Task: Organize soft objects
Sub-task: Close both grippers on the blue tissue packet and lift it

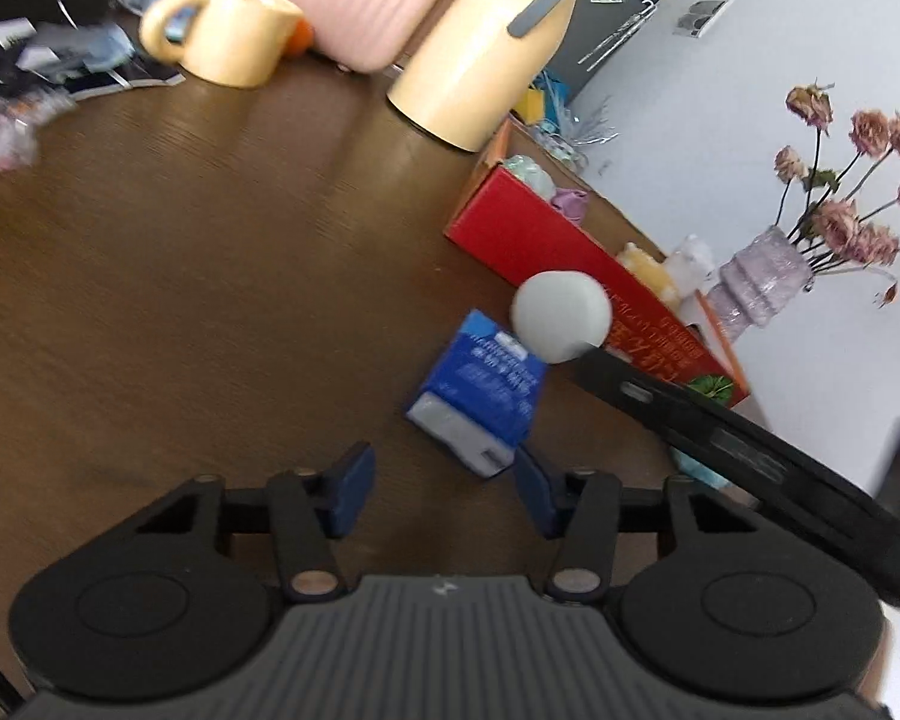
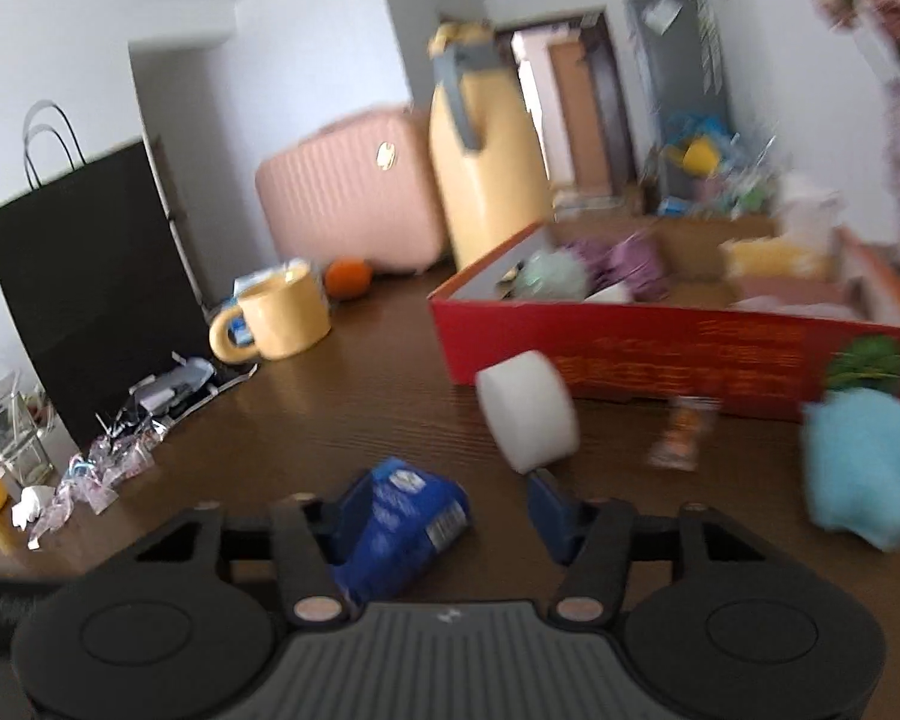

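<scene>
My left tongs point(image 1: 444, 489) hang released above the brown tabletop point(image 1: 210, 276), with nothing between the blue pads, pointed toward the blue tissue pack point(image 1: 480, 387) that lies flat just ahead of them. My right tongs point(image 2: 435, 516) are spread wide too, and that same blue pack sits low between their fingers, crumpled against the left one; I cannot tell if it is touched or only lying beneath. A white foam roll point(image 2: 528, 411) appears near the tip of my right tongs, in front of the red box point(image 2: 660, 354); from the left camera it seems to sit right at the end of the right tongs' finger, but whether it rests on the tabletop or is in the air I cannot say, since both views are blurred. The red box already holds several soft things, green, purple and yellow, so I judge it to be the place for collecting them. A light blue fluffy piece point(image 2: 864, 468) lies outside, near the box's front wall, apparently not yet sorted. The yellow mug point(image 2: 279, 315) and yellow jug point(image 2: 486, 174) stand well apart, out of the way.
</scene>
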The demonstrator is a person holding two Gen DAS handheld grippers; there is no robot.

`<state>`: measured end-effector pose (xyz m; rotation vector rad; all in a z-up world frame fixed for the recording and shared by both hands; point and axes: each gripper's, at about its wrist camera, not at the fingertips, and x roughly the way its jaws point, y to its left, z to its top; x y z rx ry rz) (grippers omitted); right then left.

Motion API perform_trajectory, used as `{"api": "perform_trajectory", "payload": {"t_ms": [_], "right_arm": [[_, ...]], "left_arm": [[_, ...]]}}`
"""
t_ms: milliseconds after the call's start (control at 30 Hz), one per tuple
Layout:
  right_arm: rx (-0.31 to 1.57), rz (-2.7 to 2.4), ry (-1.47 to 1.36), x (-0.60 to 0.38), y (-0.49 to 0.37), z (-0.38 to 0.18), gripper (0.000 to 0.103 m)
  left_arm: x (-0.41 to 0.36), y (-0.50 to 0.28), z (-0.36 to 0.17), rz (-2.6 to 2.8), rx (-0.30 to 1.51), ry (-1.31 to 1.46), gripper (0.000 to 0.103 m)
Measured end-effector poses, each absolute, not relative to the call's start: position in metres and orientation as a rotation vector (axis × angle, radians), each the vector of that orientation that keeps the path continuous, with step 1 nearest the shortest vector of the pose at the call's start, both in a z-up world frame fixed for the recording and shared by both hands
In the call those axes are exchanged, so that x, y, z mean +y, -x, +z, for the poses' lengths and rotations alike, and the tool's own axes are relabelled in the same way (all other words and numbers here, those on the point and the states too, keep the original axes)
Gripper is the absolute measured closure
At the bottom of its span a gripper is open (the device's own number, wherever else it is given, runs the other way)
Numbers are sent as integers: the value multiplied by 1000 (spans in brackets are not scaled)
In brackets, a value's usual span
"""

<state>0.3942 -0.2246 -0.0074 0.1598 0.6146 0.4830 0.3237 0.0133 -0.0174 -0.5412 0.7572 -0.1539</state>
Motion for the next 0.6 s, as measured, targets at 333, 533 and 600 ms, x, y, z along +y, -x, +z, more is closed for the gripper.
{"api": "perform_trajectory", "payload": {"t_ms": [333, 533, 600], "right_arm": [[728, 562, -284, -217, -434, -36, 73], [725, 522, -353, -261, -361, -37, 79], [730, 490, -382, -279, -329, -36, 79]], "left_arm": [[16, -360, -29, -243, 765, 671, 62], [12, -352, -35, -304, 825, 700, 75], [3, -343, -33, -343, 841, 663, 75]]}}
